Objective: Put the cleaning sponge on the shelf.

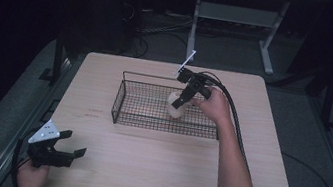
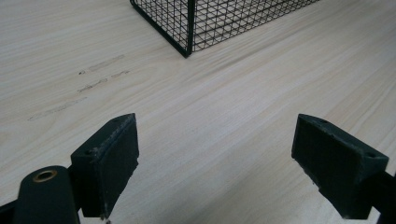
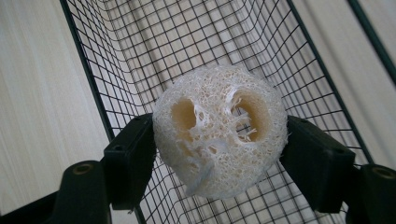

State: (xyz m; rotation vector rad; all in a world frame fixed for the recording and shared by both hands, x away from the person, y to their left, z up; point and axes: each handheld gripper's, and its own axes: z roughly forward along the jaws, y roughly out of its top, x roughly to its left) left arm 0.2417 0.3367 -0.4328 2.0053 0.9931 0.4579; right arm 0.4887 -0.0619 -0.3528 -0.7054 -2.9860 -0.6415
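Loofah (image 3: 219,130), pale and fibrous with two hollow channels facing the camera, sits pinched between the two black pads of the right gripper (image 3: 219,154). One pad presses each side of it, so the jaws are closed on the loofah and carry it. In the high view the loofah (image 1: 175,106) shows as a whitish lump below the right gripper (image 1: 179,103), inside the outline of the wire basket (image 1: 126,95) and toward its right half; whether it touches the basket floor or hangs just above it I cannot tell. Black mesh of the basket (image 3: 154,51) runs behind and under the loofah in the right gripper view, with pale wood showing through it.

The basket is a low black rectangle of wire grid standing near the far middle of the desk (image 1: 157,173). The person's right hand (image 1: 213,106) reaches in from the basket's right side, the forearm stretching back to the near edge, and a thick black cable loops from the gripper along that arm.

Well apart from all this, the left gripper (image 1: 74,145) rests at the near left corner of the desk, held in the left hand (image 1: 32,173). Its jaws stand wide with nothing between them; in the left gripper view the gripper (image 2: 215,168) faces bare wood, with a corner of the basket (image 2: 187,28) farther ahead.
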